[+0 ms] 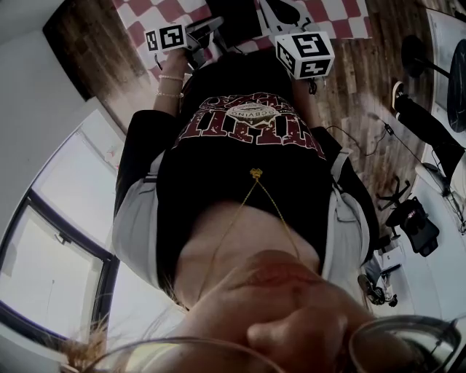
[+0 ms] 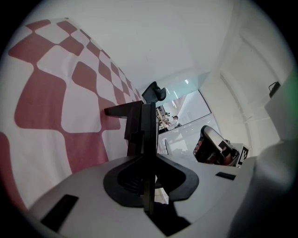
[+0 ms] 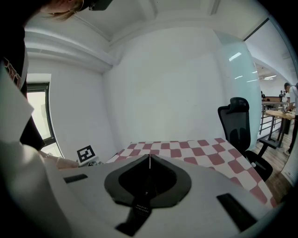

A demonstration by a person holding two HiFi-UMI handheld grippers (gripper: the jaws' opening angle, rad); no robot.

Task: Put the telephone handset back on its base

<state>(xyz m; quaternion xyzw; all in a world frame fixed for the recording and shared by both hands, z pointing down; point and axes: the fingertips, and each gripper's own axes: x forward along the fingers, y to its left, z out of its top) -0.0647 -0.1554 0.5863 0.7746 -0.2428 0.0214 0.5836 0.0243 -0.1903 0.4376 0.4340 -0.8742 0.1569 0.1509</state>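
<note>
No telephone handset or base can be made out in any view. In the head view my left gripper and right gripper reach over a red-and-white checked tablecloth at the top edge, past the person's black shirt. A dark shape lies between them; what it is I cannot tell. In the left gripper view the left gripper is rolled sideways, jaws together and empty, with the cloth at left. In the right gripper view the right gripper shows only a thin seam, nothing in it.
A black office chair stands at the table's right end on a wooden floor. Dark gear and cables lie on the floor at right. A window is at left. White walls rise behind the table.
</note>
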